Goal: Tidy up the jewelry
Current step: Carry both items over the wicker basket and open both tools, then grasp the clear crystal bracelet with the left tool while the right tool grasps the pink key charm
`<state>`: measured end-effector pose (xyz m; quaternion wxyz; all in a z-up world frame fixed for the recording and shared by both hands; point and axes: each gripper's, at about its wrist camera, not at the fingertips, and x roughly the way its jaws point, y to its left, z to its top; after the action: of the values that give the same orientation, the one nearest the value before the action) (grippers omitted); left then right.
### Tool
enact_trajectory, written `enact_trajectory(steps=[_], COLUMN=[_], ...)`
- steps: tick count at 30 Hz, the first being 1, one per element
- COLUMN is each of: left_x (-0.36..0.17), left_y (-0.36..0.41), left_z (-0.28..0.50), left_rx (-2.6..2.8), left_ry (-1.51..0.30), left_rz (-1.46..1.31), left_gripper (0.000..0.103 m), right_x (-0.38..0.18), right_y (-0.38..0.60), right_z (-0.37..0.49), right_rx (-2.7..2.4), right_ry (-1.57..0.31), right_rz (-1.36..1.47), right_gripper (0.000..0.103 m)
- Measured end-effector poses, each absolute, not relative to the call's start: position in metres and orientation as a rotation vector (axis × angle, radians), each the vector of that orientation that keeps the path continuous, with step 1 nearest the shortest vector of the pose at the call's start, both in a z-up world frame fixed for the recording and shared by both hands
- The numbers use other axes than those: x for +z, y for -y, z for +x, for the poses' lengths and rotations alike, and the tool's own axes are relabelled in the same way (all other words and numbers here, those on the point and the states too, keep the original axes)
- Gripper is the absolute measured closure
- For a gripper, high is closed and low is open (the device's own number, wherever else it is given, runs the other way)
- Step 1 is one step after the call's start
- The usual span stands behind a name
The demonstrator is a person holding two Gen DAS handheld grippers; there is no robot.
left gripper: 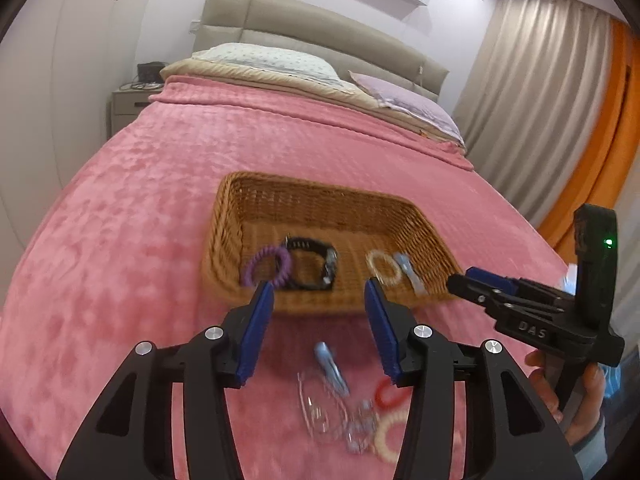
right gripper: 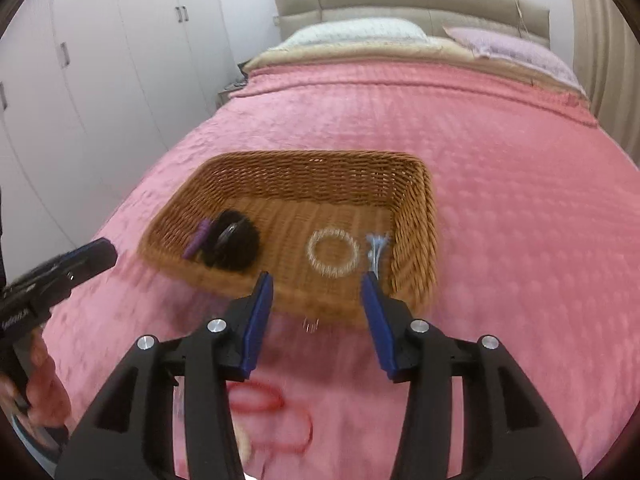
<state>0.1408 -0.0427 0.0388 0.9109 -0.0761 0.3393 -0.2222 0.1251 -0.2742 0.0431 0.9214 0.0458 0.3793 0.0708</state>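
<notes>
A wicker basket (left gripper: 256,196) (right gripper: 416,208) sits on the pink bedspread. In it lie a purple coil tie (left gripper: 267,266), a black watch (left gripper: 310,264), a pale coil tie (left gripper: 383,267) (right gripper: 333,252) and a blue clip (left gripper: 408,270) (right gripper: 376,246). On the bed near me lie a blue clip (left gripper: 330,368), a clear chain (left gripper: 320,412), a red ring (left gripper: 384,394) (right gripper: 276,420) and a cream coil tie (left gripper: 390,436). My left gripper (left gripper: 320,312) is open and empty above these. My right gripper (right gripper: 318,300) is open and empty at the basket's near edge; it also shows in the left wrist view (left gripper: 460,280).
Pillows (left gripper: 264,60) and a padded headboard (left gripper: 320,28) are at the far end of the bed. A nightstand (left gripper: 132,106) stands at the left, white wardrobes (right gripper: 100,60) along the left wall, and curtains (left gripper: 540,100) at the right.
</notes>
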Motion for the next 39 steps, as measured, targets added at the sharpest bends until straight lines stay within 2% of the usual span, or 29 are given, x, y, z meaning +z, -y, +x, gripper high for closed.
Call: enact_trajectory(steps=[11, 19, 28, 30, 32, 33, 34, 39], left_x=[-0.012, -0.050, -0.055, -0.057, -0.057, -0.057, -0.058, -0.061], left_y=[0.051, 0.024, 0.042, 0.047, 0.046, 0.042, 0.039, 0.020], left_z=[0.069, 0.103, 0.142, 0.144, 0.143, 0.144, 0.145, 0.141], left_rx=[-0.509, -0.444, -0.433, -0.411, -0.409, -0.430, -0.441, -0.481], left_ry=[-0.784, -0.922, -0.981, -0.977, -0.972, -0.976, -0.981, -0.993], left_rz=[-0.105, -0.249, -0.197, -0.163, -0.153, -0.175, -0.196, -0.287], left_gripper=[0.057, 0.059, 0.061, 0.068, 0.086, 0.091, 0.097, 0.097], right_x=[-0.002, -0.035, -0.041, -0.041, -0.041, -0.041, -0.041, -0.040], right_y=[0.255, 0.253, 0.240, 0.234, 0.229, 0.227, 0.224, 0.212], right_z=[0.021, 0.007, 0.006, 0.003, -0.001, -0.003, -0.004, -0.013], right_rx=[0.218, 0.271, 0.307, 0.323, 0.338, 0.343, 0.351, 0.418], right_ry=[-0.809, -0.873, -0.881, -0.883, -0.887, -0.890, -0.891, -0.900], right_rz=[0.069, 0.060, -0.006, -0.035, -0.062, -0.075, -0.085, -0.089], right_gripper=[0.060, 0.060, 0.060, 0.060, 0.060, 0.061, 0.067, 0.075])
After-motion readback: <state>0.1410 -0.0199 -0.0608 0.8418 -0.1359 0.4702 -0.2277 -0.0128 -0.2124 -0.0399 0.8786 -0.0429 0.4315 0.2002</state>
